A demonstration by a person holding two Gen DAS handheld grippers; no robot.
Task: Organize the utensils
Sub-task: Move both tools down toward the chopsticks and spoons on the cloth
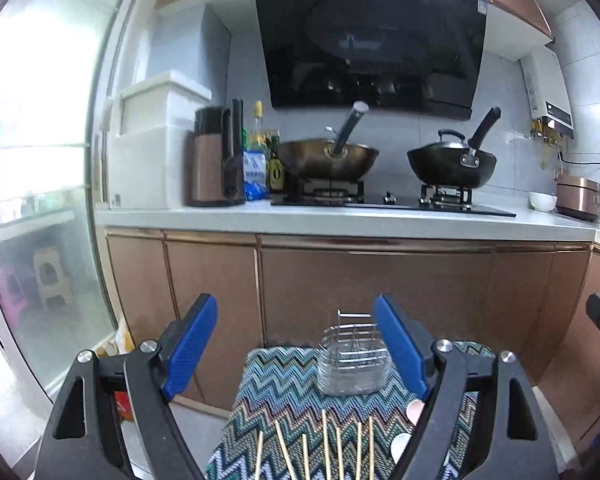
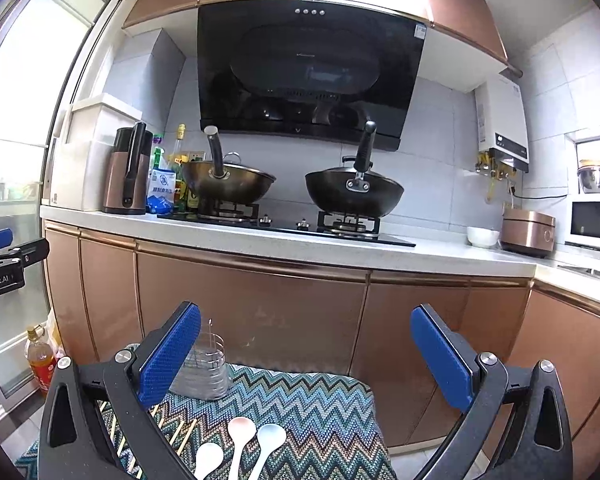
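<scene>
A clear utensil holder with a wire rack (image 1: 350, 360) stands at the far end of a zigzag-patterned cloth (image 1: 284, 392). Several wooden chopsticks (image 1: 324, 448) lie side by side on the cloth near me, between the blue pads of my left gripper (image 1: 300, 344), which is open and holds nothing. In the right wrist view, three pale spoons (image 2: 240, 440) lie on the cloth (image 2: 320, 408), with the holder (image 2: 206, 368) behind the left finger. My right gripper (image 2: 306, 356) is open above the spoons, empty. More chopsticks (image 2: 176, 436) show at lower left.
Copper-coloured cabinets (image 1: 340, 280) face me, topped by a white counter with a gas hob and two woks (image 1: 328, 160) (image 2: 354, 192). A glass door (image 1: 32, 160) is on the left, with an oil bottle (image 2: 40, 360) on the floor. A rice cooker (image 2: 528, 230) sits at right.
</scene>
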